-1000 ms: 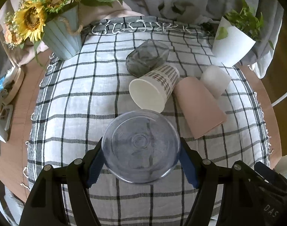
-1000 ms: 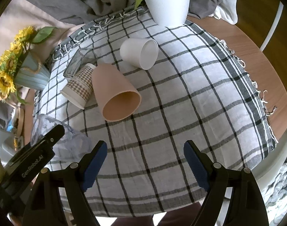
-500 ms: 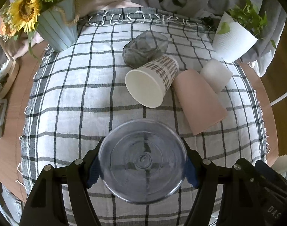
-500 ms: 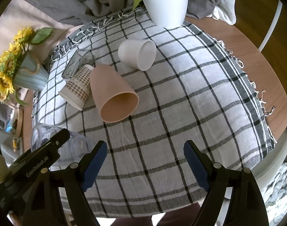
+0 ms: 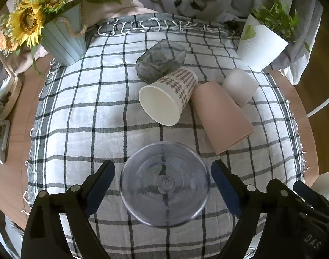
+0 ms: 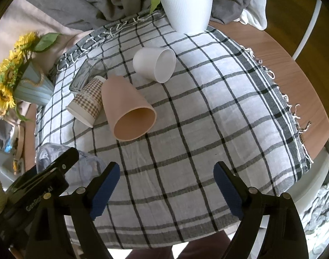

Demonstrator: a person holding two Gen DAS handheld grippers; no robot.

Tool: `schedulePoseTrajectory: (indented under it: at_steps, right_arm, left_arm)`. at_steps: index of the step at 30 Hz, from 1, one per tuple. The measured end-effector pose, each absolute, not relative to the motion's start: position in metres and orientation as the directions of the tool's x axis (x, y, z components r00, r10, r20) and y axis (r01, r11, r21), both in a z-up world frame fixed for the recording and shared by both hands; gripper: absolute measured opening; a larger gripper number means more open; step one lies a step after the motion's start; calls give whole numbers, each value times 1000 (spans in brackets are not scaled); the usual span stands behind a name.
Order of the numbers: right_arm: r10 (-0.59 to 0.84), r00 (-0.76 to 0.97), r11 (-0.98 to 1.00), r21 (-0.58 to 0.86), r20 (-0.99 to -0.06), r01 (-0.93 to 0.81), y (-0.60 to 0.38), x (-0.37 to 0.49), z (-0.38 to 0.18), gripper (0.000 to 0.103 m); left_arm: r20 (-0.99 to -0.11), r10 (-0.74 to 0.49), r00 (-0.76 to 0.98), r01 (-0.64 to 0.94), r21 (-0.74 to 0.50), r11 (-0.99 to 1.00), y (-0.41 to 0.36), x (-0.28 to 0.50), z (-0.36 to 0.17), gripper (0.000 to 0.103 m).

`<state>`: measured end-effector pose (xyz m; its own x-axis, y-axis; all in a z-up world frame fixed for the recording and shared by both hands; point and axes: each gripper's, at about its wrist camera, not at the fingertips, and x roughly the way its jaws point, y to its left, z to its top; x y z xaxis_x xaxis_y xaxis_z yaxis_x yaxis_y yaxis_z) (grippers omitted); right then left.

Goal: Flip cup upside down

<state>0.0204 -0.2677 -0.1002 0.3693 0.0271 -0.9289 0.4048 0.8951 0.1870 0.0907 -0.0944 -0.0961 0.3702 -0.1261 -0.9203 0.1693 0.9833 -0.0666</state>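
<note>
Beyond clear cup point(image 5: 164, 184), paper cup point(image 5: 167, 98), pink cup point(image 5: 221, 114).

The left gripper point(image 5: 163, 181) points down toward the table with its blue-padded fingers point(image 5: 98, 186) spread apart, a visible gap showing between each pad and what sits between them. The right gripper point(image 6: 166, 192) hovers to the right of the left one, its jaws spread wide with nothing between the fingertips point(image 6: 228, 191). Seen from the right wrist camera, the black body of the left gripper point(image 6: 54, 172) reaches in from the lower left, its arm angled up and to the right.
</note>
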Motion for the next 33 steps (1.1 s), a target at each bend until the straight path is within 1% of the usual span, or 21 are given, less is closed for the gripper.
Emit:
schedulePoseTrajectory:
  at_steps: [6, 8, 12, 16, 18, 24, 28, 33]
  right_arm:
    - [15, 378, 900, 177, -926, 397, -268, 15, -90, 89]
    - [7, 389, 905, 171, -921, 389, -267, 12, -83, 89]
    - [-17, 415, 919, 149, -910, 365, -263, 5, -68, 89]
    - [-9, 447, 935, 150, -894, 320, -254, -3, -50, 91]
    - [-14, 474, 945, 144, -880, 295, -249, -9, -41, 93]
    - [-22, 546, 960, 136, -838, 247, -233, -23, -21, 96]
    - [-22, 565, 969, 121, -825, 215, -216, -30, -16, 96]
    - [-36, 591, 976, 99, -806, 195, -199, -39, -11, 96]
  left_arm:
    - [-893, -102, 437, 140, -44, 989, -91, 77, -72, 93]
    - [-881, -87, 465, 122, -34, 992, -87, 71, -63, 99]
    - [-854, -59, 517, 83, -19, 996, -76, 58, -47, 99]
    - [-822, -19, 569, 46, 9, 999, -61, 41, -34, 103]
    - [-815, -4, 580, 36, 21, 999, -55, 34, -30, 103]
    - [-806, 18, 592, 15, 32, 999, -36, 13, -26, 103]
    - [-792, 54, 608, -1, 66, 998, -24, 2, -26, 103]
    - [-794, 29, 607, -7, 31, 999, -7, -9, -25, 103]
